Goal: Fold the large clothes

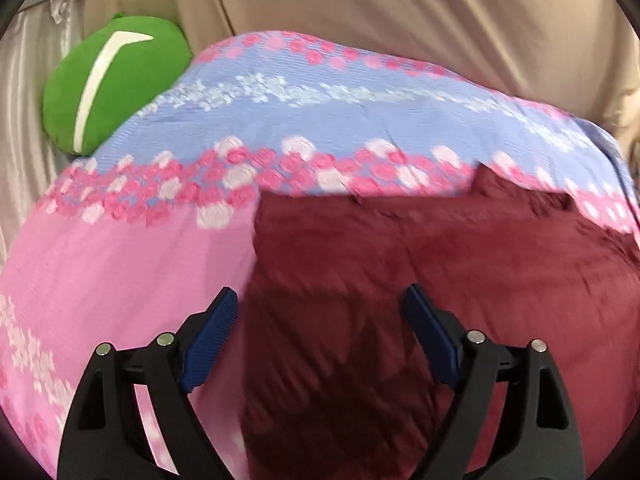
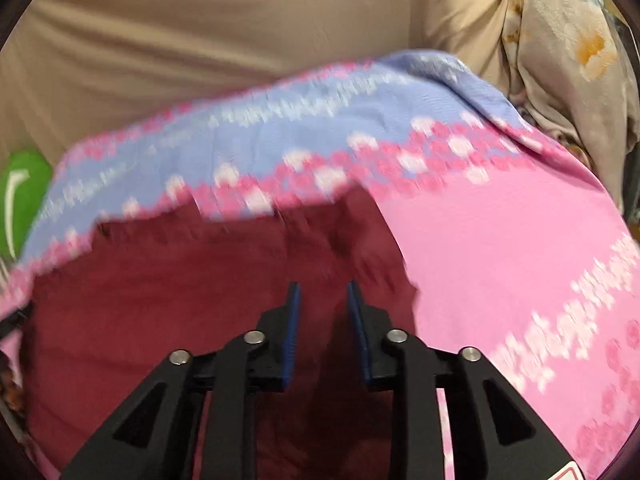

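A dark red garment (image 1: 400,280) lies spread flat on a pink and blue patterned bedsheet (image 1: 120,264). My left gripper (image 1: 318,300) is wide open and empty, hovering over the garment's left part near its left edge. In the right wrist view the same red garment (image 2: 180,292) fills the lower left, on the bedsheet (image 2: 500,248). My right gripper (image 2: 323,292) is partly open with a narrow gap, empty, above the garment near its right edge. Both views are motion-blurred.
A green round cushion (image 1: 112,84) with a white stripe sits at the bed's far left; it also shows in the right wrist view (image 2: 20,196). A beige curtain (image 1: 380,8) hangs behind the bed. A crumpled cream patterned fabric (image 2: 568,52) lies at the far right.
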### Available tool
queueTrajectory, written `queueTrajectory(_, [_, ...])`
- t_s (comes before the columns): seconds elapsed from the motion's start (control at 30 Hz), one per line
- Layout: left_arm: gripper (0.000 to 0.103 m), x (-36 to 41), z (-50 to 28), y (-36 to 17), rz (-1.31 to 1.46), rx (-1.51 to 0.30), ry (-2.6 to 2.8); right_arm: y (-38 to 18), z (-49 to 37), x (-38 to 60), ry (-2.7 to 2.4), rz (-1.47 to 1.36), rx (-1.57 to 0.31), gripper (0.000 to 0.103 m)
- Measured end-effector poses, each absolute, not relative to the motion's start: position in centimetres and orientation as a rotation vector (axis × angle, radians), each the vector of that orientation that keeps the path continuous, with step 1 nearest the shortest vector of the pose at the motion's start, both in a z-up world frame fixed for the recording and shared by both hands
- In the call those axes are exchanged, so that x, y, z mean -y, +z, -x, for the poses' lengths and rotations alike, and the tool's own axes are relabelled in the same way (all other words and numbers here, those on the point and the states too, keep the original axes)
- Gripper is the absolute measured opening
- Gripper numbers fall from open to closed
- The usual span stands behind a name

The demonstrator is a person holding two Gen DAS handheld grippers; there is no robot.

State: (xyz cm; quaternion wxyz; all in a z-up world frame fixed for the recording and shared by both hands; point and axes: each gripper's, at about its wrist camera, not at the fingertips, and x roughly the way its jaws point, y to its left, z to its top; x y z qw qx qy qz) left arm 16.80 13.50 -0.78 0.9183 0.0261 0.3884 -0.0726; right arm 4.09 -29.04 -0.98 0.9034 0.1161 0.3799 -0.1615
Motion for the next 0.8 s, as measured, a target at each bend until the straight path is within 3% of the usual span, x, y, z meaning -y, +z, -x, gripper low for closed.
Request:
queueTrajectory(0.1, [0.087, -13.2, -16.3, -2.8, -0.099, -0.822, -0.134, -2.8, -3.5, 30.2, -0.338, -0.274, -0.805, 0.024])
queueTrajectory(0.23, [0.087, -14.6, -15.8, -2.6, -0.050, -0.829, -0.108, -1.1, -1.4, 30.4, -0.364, -0.337, -0.751, 0.025])
queueTrajectory(0.33, [0.090, -15.0, -15.2, -3.2, -0.043, -0.826, -0.098, -1.5, 0.4, 29.8, -0.375, -0.293, -0.758, 0.030])
queueTrajectory(0.4, [0.092, -15.4, -15.2, -3.5, -0.019, -0.829, -0.101, -3.6, 0.5, 30.2, -0.385, -0.290, -0.805, 0.045])
queueTrajectory(0.43, [0.092, -15.6, -15.3, -3.5, -0.015, -0.831, -0.102, -4.5, 0.7, 30.7, -0.377, -0.325, -0.815, 0.046])
queueTrajectory(0.53, [0.090, -15.6, -14.2, -2.5, -0.034, -0.820, -0.067, -3.8, 2.6, 31.8, -0.381, -0.445, -0.784, 0.043])
queueTrajectory(0.8, [0.089, -14.1, -7.4, -0.7, -0.070, -0.810, -0.173, -1.4, 6.5, 26.7, -0.319, -0.338, -0.763, 0.039])
